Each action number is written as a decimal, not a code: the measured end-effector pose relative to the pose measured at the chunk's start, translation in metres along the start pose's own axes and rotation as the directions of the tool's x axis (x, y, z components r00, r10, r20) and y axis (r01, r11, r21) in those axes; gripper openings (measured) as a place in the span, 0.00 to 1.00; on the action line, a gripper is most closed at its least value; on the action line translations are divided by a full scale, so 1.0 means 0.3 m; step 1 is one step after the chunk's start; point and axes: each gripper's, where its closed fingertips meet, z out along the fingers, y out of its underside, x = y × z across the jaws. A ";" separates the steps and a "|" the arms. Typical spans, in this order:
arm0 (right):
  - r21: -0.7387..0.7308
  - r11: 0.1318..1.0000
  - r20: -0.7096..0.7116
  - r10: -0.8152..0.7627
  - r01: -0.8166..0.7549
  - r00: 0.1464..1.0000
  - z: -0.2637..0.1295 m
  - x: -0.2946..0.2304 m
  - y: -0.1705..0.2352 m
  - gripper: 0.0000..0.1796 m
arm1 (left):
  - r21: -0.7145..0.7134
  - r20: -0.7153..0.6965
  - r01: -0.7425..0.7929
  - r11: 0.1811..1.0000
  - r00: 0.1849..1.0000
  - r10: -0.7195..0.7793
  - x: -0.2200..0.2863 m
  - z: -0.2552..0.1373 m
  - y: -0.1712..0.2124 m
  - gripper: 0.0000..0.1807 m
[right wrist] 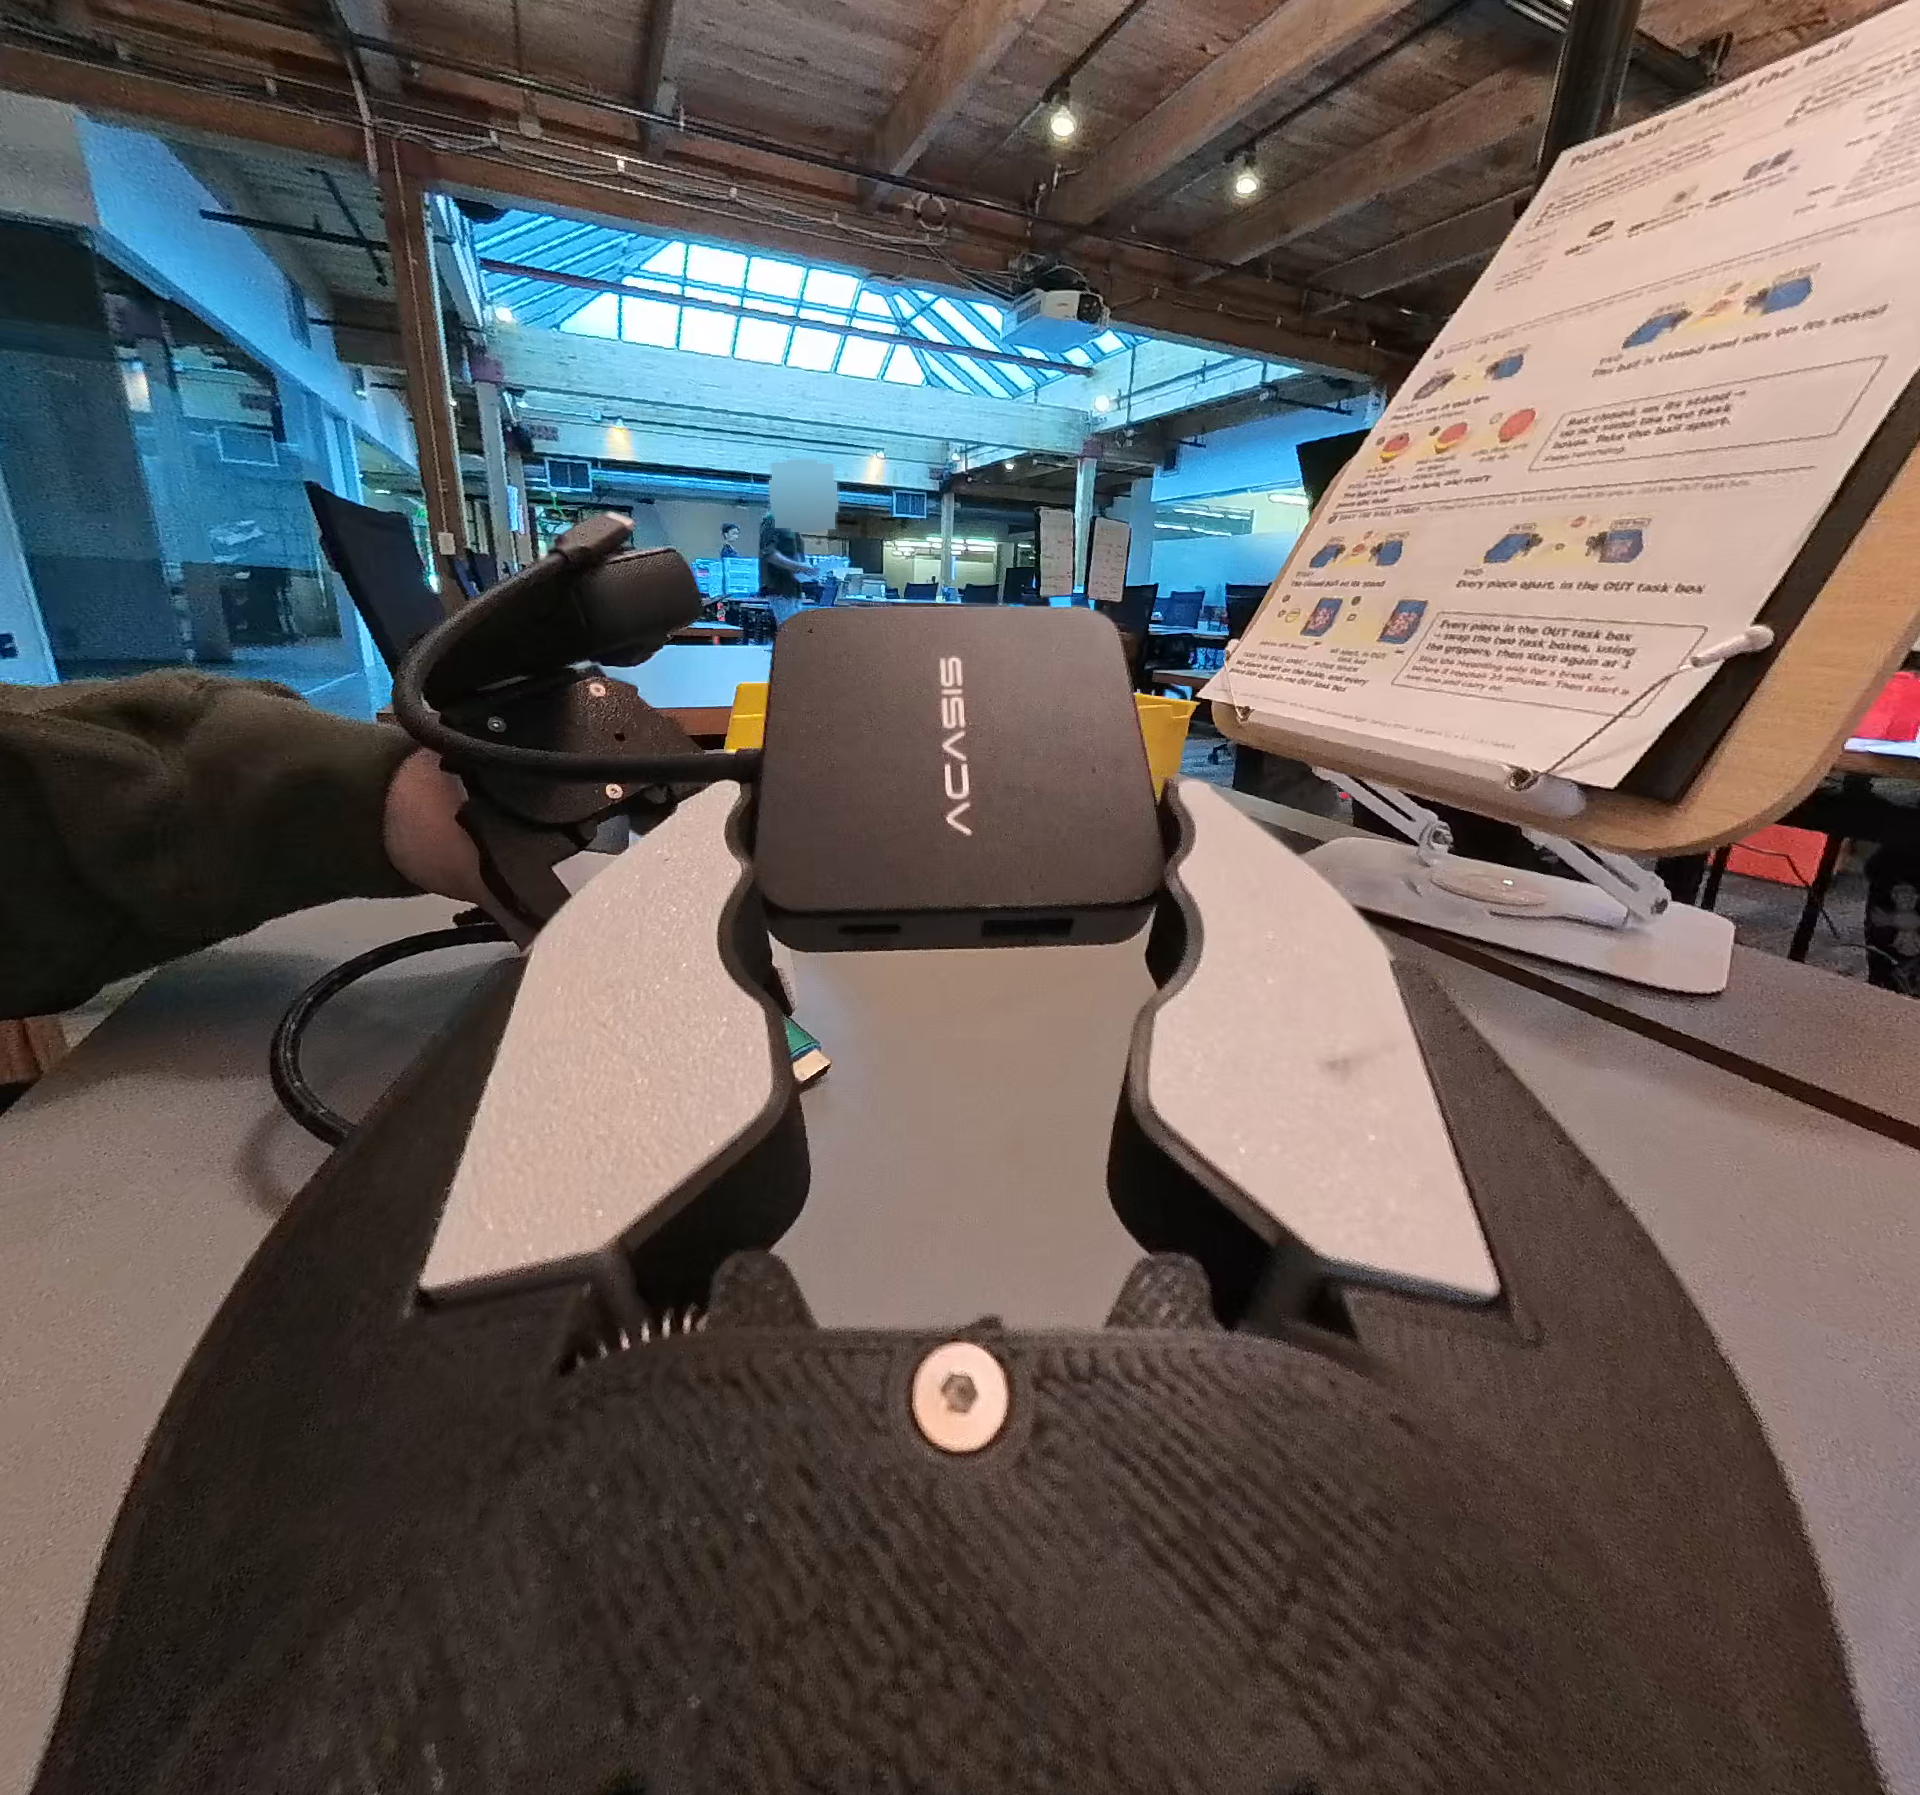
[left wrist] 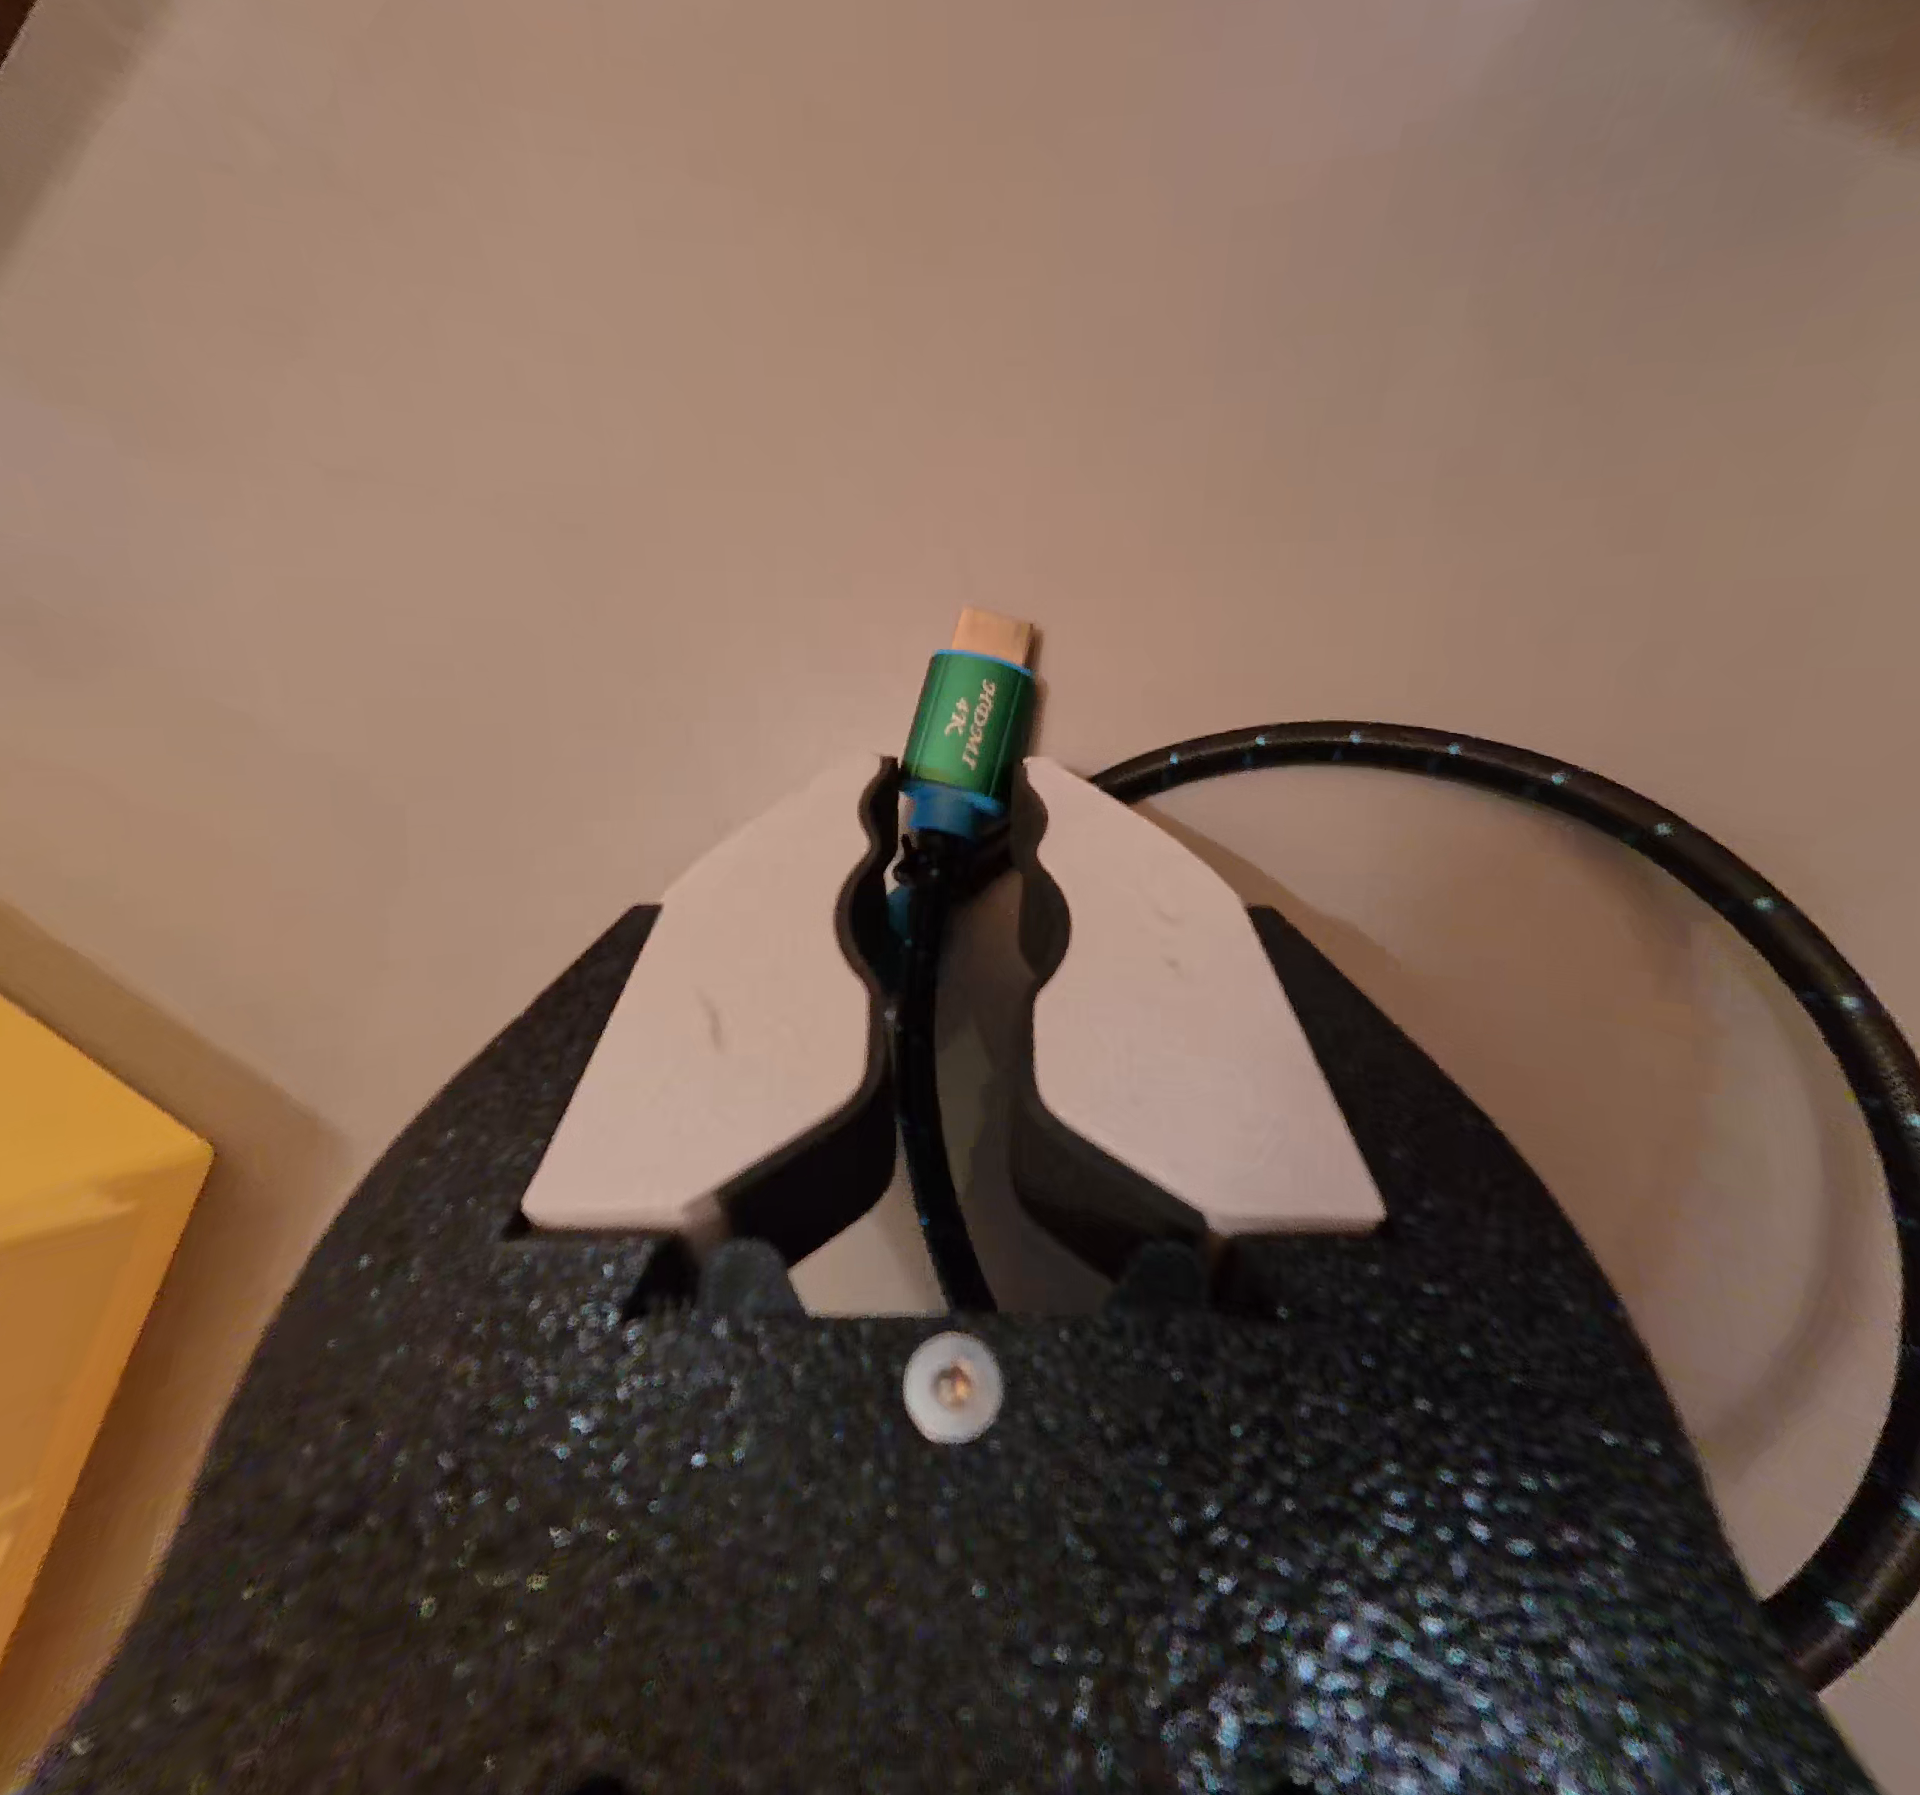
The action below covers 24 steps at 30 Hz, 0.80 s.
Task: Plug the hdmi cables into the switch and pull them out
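Note:
My left gripper (left wrist: 951, 789) is shut on the blue collar of an HDMI cable's green plug (left wrist: 966, 727). The plug's gold tip (left wrist: 995, 633) points forward over the pale table (left wrist: 727, 343). Its black braided cable (left wrist: 1662, 841) loops off to the right. My right gripper (right wrist: 956, 810) is shut on a black switch box (right wrist: 951, 758) and holds it above the table, two ports facing me. The left gripper (right wrist: 561, 737), held by a hand in a dark green sleeve, is left of the switch. A green plug end (right wrist: 808, 1049) shows just below the switch, partly hidden by my finger.
A wooden document stand with a printed sheet (right wrist: 1558, 498) stands at the right on a metal base (right wrist: 1507, 904). A yellow bin (right wrist: 1158, 717) is behind the switch. A yellow box (left wrist: 83, 1226) is at the left. A cable loop (right wrist: 301, 1049) lies on the grey table (right wrist: 1662, 1174).

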 end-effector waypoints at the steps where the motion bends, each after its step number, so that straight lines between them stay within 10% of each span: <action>1: 0.001 1.000 -0.010 0.006 -0.006 1.000 -0.001 0.005 -0.001 0.40 | 0.008 -0.003 0.001 1.000 1.000 -0.001 0.000 0.000 0.000 0.11; 24: -0.026 1.000 -0.009 0.002 -0.002 1.000 0.007 0.001 0.010 0.40 | 0.128 -0.024 0.065 0.990 0.998 -0.063 -0.003 -0.036 0.028 0.10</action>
